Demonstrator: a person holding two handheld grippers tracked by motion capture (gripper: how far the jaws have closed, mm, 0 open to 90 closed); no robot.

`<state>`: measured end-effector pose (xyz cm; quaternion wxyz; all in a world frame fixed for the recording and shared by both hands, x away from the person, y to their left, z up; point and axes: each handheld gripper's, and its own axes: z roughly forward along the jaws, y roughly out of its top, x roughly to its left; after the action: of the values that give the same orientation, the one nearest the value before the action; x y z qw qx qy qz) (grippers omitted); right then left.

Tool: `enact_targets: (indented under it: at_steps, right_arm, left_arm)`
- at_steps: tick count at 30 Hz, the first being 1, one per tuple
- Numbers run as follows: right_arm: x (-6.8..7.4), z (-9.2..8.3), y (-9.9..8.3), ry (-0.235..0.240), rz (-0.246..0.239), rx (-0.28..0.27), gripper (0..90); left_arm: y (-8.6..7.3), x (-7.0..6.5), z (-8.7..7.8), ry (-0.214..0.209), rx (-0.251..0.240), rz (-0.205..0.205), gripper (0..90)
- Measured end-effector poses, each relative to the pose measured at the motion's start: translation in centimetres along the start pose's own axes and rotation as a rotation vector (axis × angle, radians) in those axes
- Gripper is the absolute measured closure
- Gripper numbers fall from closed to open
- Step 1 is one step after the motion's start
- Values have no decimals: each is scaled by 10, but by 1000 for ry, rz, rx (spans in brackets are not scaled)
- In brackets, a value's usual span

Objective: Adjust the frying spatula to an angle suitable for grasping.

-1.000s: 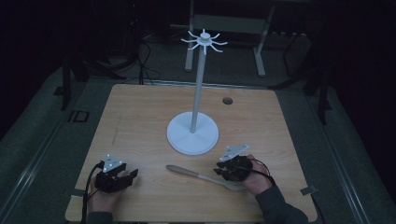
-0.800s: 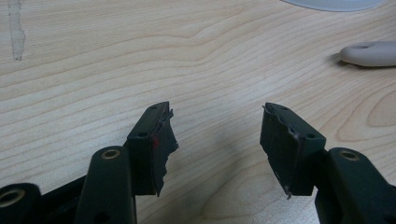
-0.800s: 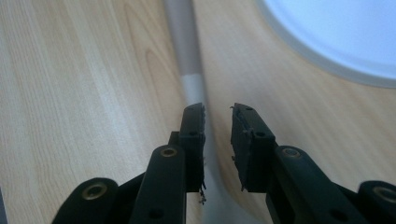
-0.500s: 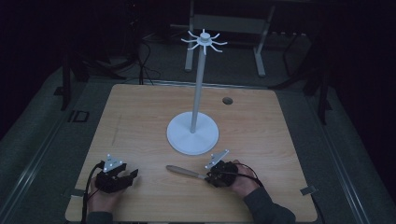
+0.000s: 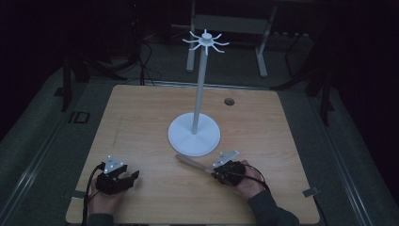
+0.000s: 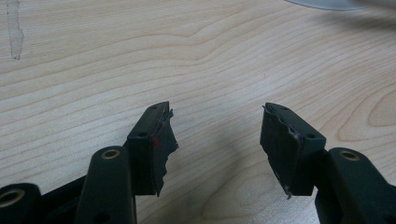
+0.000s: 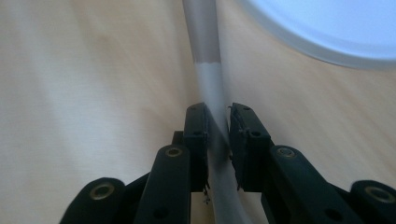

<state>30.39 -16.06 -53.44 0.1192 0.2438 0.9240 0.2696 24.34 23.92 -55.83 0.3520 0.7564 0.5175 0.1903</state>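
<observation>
Your right gripper (image 5: pixel 212 172) has shifted since a second ago — it sat further right, at the utensil's bowl end, and now it's lower on the table and over the handle. Its jaws have just been closing and are now clamped on the long grey utensil with a slim handle (image 5: pixel 194 163); the right gripper view has the handle (image 7: pixel 212 100) running straight up between the two black pads, both pressing on it. I'd read that as the grasp made, lift not yet begun — the utensil lies flat on the light wood-grain tabletop (image 5: pixel 141 122), just in front of the white round stand base (image 5: pixel 194 134), near its rim but not touching as far as I can tell.

Your left gripper (image 5: pixel 123 177) hasn't moved: jaws apart, nothing between them, only bare wood under it in the left gripper view (image 6: pixel 217 135). Its pads (image 6: pixel 161 140) look worn, with ragged edges.

Materials: the handle is smooth and rounded, two-tone — darker grey beyond the jaws, paler where you hold it. Looks hard and slick, so watch for it pivoting in the pads. The stand is matte white: flat disc base, thin upright pole (image 5: pixel 200 89), and a crown of short radial hooks (image 5: pixel 205 41) on top. The utensil's far end is too dim to make out.
</observation>
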Motion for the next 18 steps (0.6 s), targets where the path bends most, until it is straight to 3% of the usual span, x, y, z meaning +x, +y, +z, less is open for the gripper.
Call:
enact_targets:
  at_steps: [4,7,10,13,18]
  right_arm:
    - [-17,-4,-10,-85,78,11,775]
    - [-25,-6,-15,-141,110,22,775]
    - [-29,-6,-15,-142,134,17,775]
    - [-29,-3,-12,-139,119,52,765]
    - [-30,-1,-2,-108,114,55,702]
  left_arm:
    - [0,-1,0,-1,5,4,434]
    - [0,-1,1,1,8,3,434]
    - [0,-1,1,0,8,3,434]
    - [0,-1,1,-1,9,4,434]
    - [0,0,1,-2,8,3,434]
